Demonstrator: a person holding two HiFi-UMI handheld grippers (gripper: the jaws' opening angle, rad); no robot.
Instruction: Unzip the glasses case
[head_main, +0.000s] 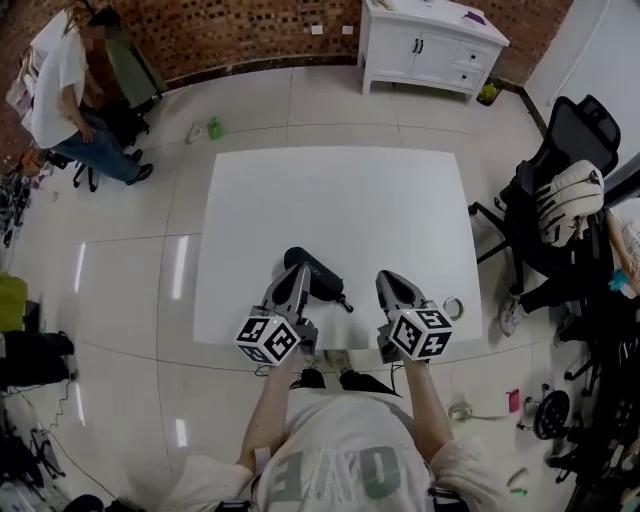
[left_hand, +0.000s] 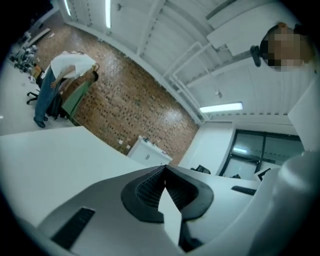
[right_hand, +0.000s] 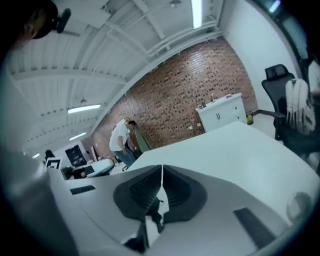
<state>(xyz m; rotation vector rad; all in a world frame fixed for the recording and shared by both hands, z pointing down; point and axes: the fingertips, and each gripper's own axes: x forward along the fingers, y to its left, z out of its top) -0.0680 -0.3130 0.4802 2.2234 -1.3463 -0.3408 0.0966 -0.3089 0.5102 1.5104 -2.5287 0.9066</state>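
Note:
The black glasses case (head_main: 320, 277) lies on the white table (head_main: 330, 200) near its front edge, with a short pull cord trailing off its right end. My left gripper (head_main: 293, 275) hangs at the case's left side, its tips over or just beside it; whether they touch I cannot tell. In the left gripper view that gripper (left_hand: 164, 169) is shut with nothing in it. My right gripper (head_main: 392, 279) hovers to the right of the case, apart from it. Its jaws (right_hand: 161, 169) meet tip to tip, shut and holding nothing. Neither gripper view shows the case.
A small ring (head_main: 453, 307) lies on the table by the right gripper. A black office chair (head_main: 560, 190) with a bag stands off the right edge. A white cabinet (head_main: 430, 45) is against the brick wall, and a person (head_main: 70, 100) sits far left.

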